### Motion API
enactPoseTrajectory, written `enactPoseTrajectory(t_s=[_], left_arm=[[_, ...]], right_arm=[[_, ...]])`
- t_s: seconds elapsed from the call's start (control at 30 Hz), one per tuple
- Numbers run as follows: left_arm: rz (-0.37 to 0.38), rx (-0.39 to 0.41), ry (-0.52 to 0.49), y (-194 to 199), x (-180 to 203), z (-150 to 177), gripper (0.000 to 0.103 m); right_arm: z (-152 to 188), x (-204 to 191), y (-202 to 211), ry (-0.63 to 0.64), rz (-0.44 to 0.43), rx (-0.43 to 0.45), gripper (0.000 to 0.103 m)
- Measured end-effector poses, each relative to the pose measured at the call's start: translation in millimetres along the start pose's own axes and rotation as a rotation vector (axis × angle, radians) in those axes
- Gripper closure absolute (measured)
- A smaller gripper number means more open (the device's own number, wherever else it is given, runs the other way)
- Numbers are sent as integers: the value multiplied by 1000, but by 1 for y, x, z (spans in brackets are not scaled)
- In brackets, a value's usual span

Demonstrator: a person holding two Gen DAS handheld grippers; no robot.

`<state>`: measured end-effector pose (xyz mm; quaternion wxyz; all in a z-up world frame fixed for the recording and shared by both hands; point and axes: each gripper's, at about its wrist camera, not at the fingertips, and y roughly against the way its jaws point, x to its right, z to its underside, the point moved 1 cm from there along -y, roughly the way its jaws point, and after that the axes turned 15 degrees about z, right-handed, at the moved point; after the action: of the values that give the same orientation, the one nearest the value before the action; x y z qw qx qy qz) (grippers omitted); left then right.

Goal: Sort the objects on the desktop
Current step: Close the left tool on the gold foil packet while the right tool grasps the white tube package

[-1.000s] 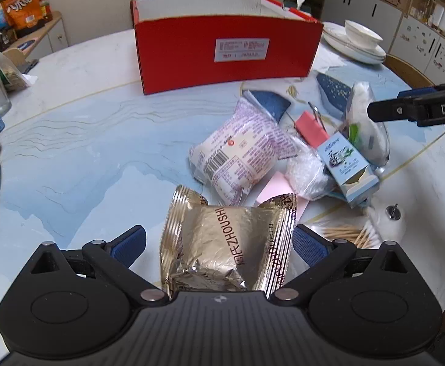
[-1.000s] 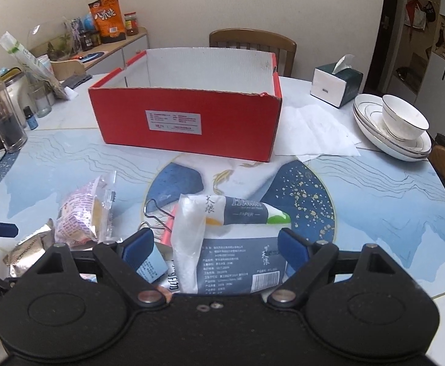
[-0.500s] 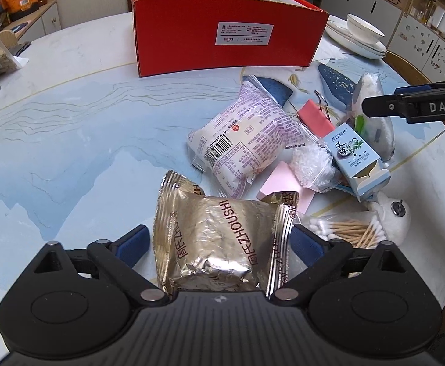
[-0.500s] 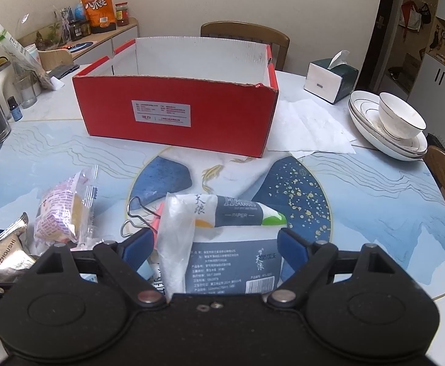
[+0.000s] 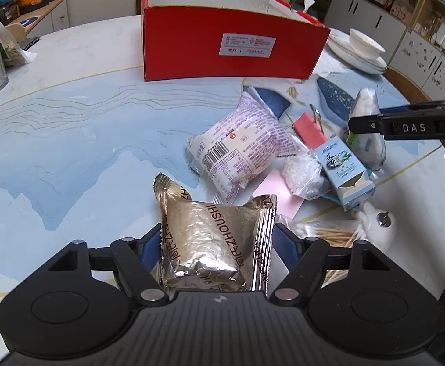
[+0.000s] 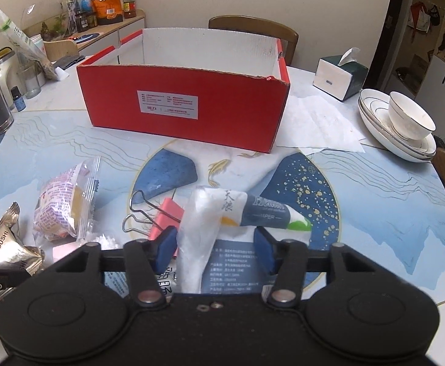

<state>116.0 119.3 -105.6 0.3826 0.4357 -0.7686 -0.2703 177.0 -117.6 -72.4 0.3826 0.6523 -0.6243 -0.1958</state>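
Between the blue pads of the left gripper [image 5: 216, 244] sits a gold foil snack packet [image 5: 214, 241], both pads pressed against its crimped edges and clamped on it above the table [image 5: 69, 140]. Only the left wrist view shows the cotton swabs [image 5: 329, 233], the pale blue carton [image 5: 342, 172] and the purple-printed bread bag [image 5: 237, 149] lying close together just beyond the packet. The right gripper [image 6: 216, 248] closes on a tissue pack [image 6: 222, 222], its pads touching the wrapper on both sides. Only the right wrist view shows the open inside of the red cardboard box [image 6: 188, 106], the tissue box [image 6: 339, 76] and the red binder clip [image 6: 161, 216] beside the pack.
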Motion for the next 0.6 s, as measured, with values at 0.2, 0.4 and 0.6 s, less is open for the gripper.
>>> enactPoseTrajectory(t_s=[0.2, 0.4, 0.6], left_arm=[[-17, 14, 24, 5, 1, -1, 49], [-35, 25, 38, 9, 5, 0, 52], [-43, 39, 55, 17, 7, 2, 55]], right_arm=[[1, 11, 3, -8, 4, 8, 69], [3, 25, 12, -25, 1, 27, 81], [8, 45, 25, -49, -21, 47, 85]])
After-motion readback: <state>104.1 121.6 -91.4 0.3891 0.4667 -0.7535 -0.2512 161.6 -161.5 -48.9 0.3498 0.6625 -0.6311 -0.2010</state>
